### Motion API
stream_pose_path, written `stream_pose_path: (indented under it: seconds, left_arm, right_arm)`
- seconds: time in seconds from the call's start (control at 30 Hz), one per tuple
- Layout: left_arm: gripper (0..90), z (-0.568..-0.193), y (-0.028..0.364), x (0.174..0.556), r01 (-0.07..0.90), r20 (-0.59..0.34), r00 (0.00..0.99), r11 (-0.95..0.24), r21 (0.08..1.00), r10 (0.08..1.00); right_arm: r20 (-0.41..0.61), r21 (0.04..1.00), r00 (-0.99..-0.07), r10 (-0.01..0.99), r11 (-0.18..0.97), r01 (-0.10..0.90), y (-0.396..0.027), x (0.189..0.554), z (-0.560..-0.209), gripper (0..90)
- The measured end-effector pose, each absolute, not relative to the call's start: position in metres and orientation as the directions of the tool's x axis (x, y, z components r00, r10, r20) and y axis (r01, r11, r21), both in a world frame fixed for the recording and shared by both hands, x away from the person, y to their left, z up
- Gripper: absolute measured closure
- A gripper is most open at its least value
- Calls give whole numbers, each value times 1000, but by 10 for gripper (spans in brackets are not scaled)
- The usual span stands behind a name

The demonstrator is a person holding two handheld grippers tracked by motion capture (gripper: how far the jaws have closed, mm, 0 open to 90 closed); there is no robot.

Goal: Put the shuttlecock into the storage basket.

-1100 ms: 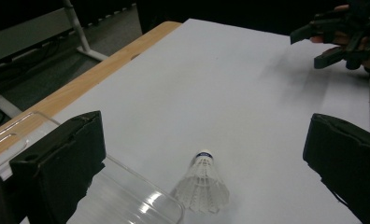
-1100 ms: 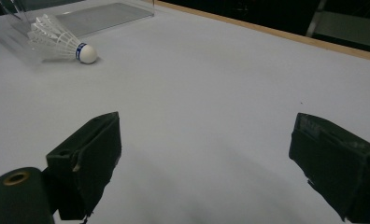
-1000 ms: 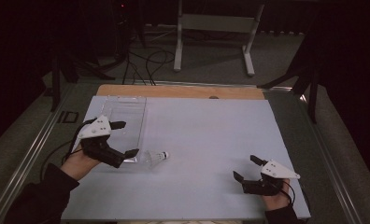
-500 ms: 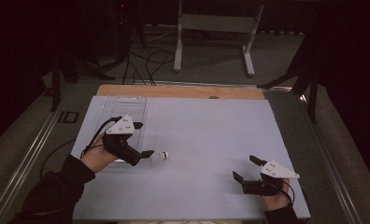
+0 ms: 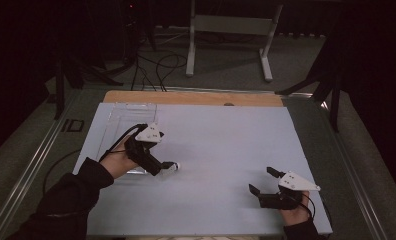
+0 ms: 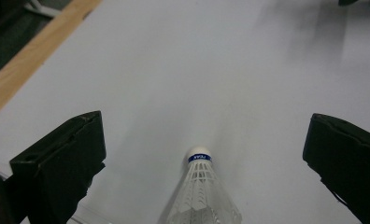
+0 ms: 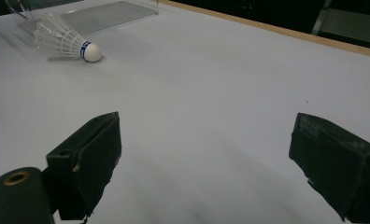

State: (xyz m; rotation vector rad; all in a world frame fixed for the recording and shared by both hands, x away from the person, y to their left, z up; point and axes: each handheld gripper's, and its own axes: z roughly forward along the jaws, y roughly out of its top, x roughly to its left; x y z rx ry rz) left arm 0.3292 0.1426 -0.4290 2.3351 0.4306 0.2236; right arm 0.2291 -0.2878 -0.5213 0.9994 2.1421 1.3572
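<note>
Both jaws of the left gripper [image 6: 202, 154] stand wide apart, and the shuttlecock [image 6: 201, 196] lies between them at the bottom centre of the left gripper view, cork tip pointing away, touching neither jaw. In the high view that gripper [image 5: 158, 167] sits left of centre on the white sheet [image 5: 226, 145], the shuttlecock's cork [image 5: 176, 166] just past its jaws. Half a second ago it was a little lower and farther left; a second ago it was farther left again, so it has slid rightward up to the shuttlecock, which has not moved.

At the lower right of the high view, the right gripper [image 5: 263, 182] rests with its jaws spread and nothing in them, where it was before. Its own view shows the shuttlecock [image 7: 64, 43] at the upper left, lying on its side, skirt at the edge of a clear tray [image 7: 108, 14]. In the high view this tray [image 5: 131, 112] lies at the sheet's upper left.
</note>
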Motion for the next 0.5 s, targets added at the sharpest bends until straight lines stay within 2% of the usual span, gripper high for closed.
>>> stream_pose_path:
  seconds: [0.5]
  left_arm:
    - [0,-440,122,346,257,27,943,-774,579,333]
  right_arm:
    - [43,895,-661,749,265,359,-287,230,-522,96]
